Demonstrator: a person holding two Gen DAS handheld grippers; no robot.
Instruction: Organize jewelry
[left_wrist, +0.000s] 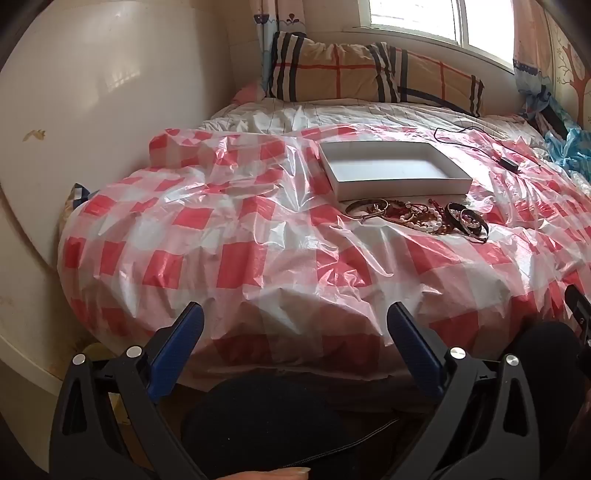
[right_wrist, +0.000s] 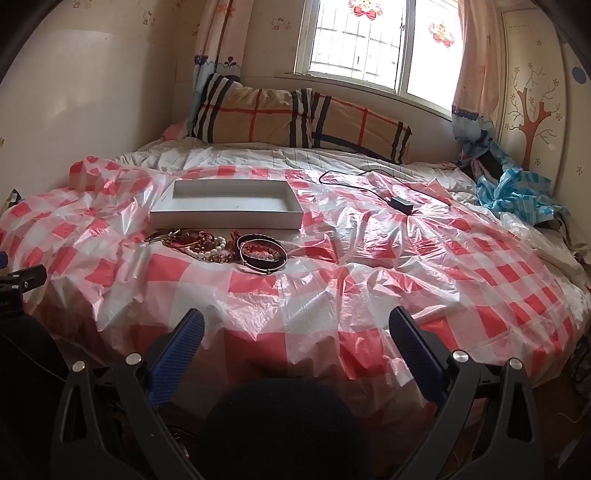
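We look across a bed draped in a crinkled red-and-white checked plastic sheet (left_wrist: 258, 236), whose near edge falls away just ahead of our fingertips. To the left a pale wall (left_wrist: 92, 110) runs close along the bed; at the far end plaid pillows (right_wrist: 295, 118) lean under the window (right_wrist: 369, 40). On the right, a black charger and cable (right_wrist: 400, 204) lie on the sheet, with crumpled blue cloth (right_wrist: 513, 192) at the far right edge. A wide stretch of bare sheet lies between us and the task items.

Our left gripper (left_wrist: 295, 319) hangs before the near edge of the bed, its blue-padded fingers spread wide, holding and touching nothing. Our right gripper (right_wrist: 295, 326) is likewise released, jaws wide apart and empty, short of the sheet's hanging edge.

The jewelry pile (right_wrist: 218, 249), made of bangles, white bead strands and dark bracelets, sits tangled just in front of the white box (right_wrist: 225, 218), stretched along its near wall. The box is a shallow open tray lying flat, its long axis running left to right across the bed, and nothing shows inside it.
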